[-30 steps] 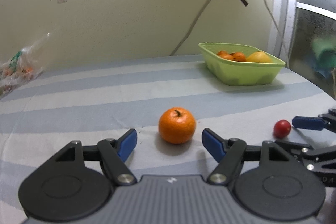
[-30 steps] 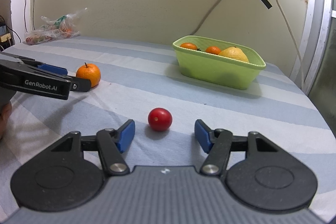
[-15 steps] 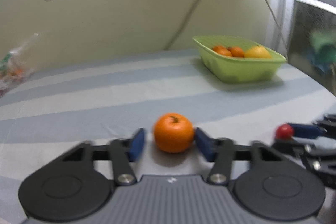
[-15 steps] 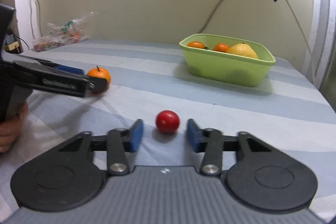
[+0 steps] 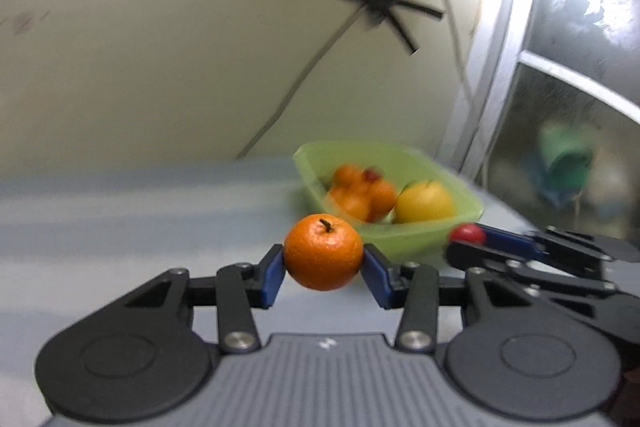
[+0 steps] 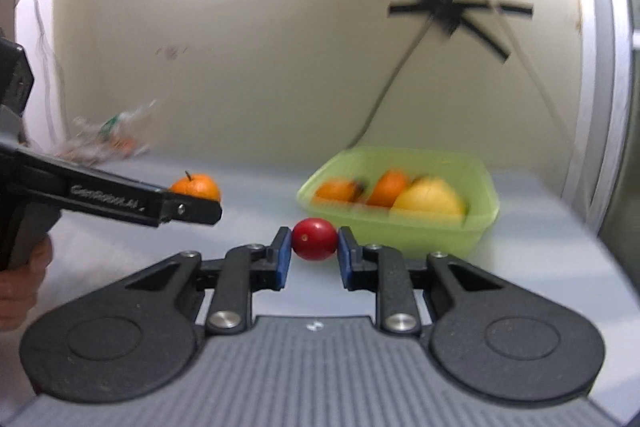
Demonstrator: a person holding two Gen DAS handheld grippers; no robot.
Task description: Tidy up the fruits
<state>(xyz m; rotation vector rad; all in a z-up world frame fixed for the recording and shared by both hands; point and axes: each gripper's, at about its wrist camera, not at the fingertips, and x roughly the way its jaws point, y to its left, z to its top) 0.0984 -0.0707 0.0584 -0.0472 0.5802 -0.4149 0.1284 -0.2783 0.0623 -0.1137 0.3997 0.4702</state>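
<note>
Bare table [image 6: 248, 203] lies open before the green basket [image 6: 440, 239].

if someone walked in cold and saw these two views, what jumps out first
Each claw grips a fruit: the left claw is shut on the orange mandarin, and the right claw is shut on the small red tomato. Just beyond them sits the lime green basket on the striped tablecloth, already holding oranges and a yellow fruit.

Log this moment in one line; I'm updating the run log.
left gripper: holds orange | right gripper: holds tomato | target: green basket
</note>
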